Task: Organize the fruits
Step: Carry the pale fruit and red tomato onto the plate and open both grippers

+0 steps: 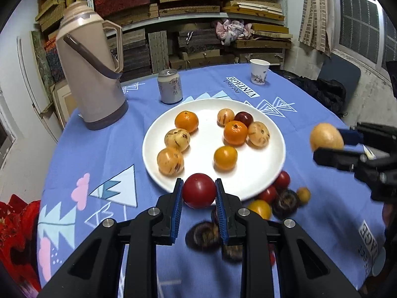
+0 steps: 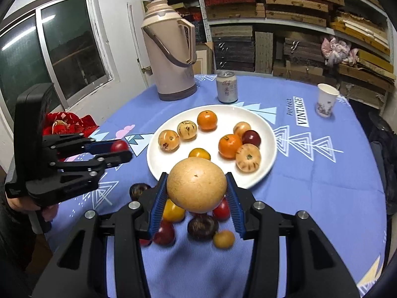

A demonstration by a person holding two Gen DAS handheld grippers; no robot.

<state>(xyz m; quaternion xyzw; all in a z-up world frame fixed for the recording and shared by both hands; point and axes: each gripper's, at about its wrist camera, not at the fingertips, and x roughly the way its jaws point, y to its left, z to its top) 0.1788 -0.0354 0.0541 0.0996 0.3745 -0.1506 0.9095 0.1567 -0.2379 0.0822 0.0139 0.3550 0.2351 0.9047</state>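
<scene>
Blue-padded jaws of the left gripper point(image 1: 199, 193) are clamped tight on a small red tomato point(image 1: 199, 190), lifted clear of the tablecloth point(image 1: 104, 149) at the near edge of the white plate point(image 1: 273, 168). Beside it, the right gripper point(image 2: 196, 189) has closed partway around a large tan round fruit point(image 2: 196, 185), probably a pear or a pale citrus; the skin is too plain to be sure. That fruit hangs above the loose pile point(image 2: 198, 223) of small tomatoes and dark fruits lying on the cloth at the table's near edge, just short of the plate.

On the plate, one cluster sits toward its left rim, a second toward its right, with one yellow-orange fruit point(image 1: 225, 157) between them near the front.

Judging by the task, both pieces are headed for the plate. To do it well, carry each one over the near rim and lower it into the bare middle or front strip, not onto a neighbour. Bring the tomato low before releasing, since it will roll. Set the heavy fruit down second, away from the rim, keeping the two grippers from crossing.
</scene>
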